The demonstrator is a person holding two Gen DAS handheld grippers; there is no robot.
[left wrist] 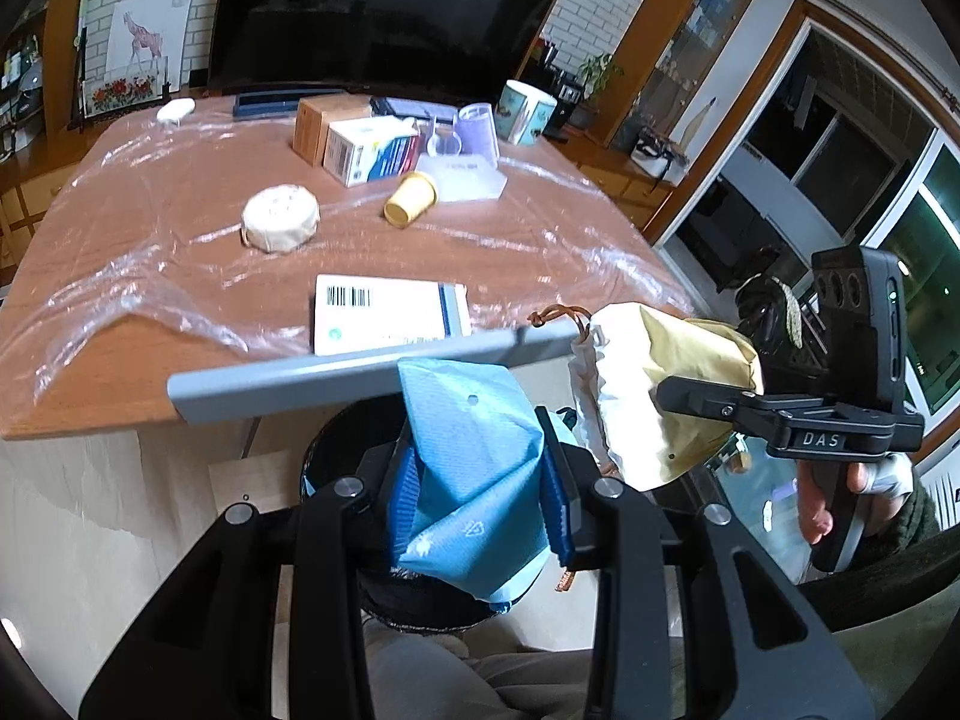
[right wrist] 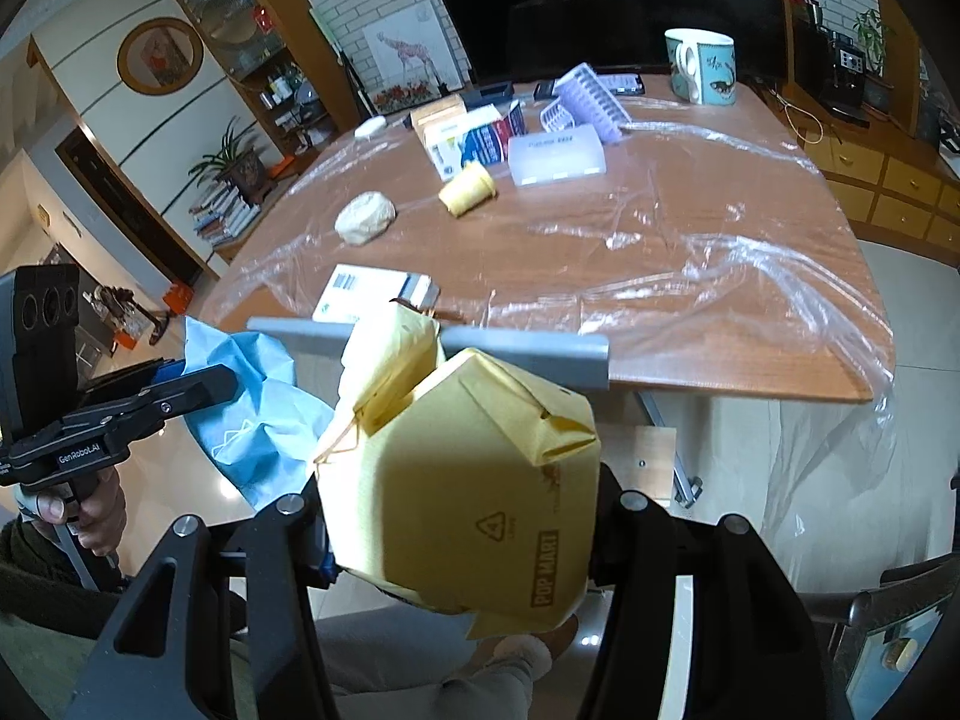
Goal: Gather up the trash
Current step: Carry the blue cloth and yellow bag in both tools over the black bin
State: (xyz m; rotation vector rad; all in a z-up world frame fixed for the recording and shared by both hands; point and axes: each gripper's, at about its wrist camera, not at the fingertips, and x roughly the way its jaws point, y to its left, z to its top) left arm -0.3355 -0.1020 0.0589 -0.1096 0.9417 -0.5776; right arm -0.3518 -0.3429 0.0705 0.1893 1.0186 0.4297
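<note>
Blue wrapper pinched tight in the left gripper, jaws clamped narrow on its crumpled body, and it hangs just off the near edge of the table, above the round black bin on the floor. Over on the right, the right gripper holds a yellow paper bag, jaws set partly apart and pressing on both its sides; the bag's folded top reaches up across the grey edge strip of the table. Both pieces of trash sit side by side in the air, close together, clear of the tabletop.

Behind them the table is draped in loose clear plastic sheet, bunched along the right edge and spilling over the corner. A white box with a barcode lies right at the near edge, just behind the grey strip. Further back, well apart: a round white bundle, a tipped yellow cup, a cluster of boxes and a mug. Pale bare floor opens up left of the bin.
</note>
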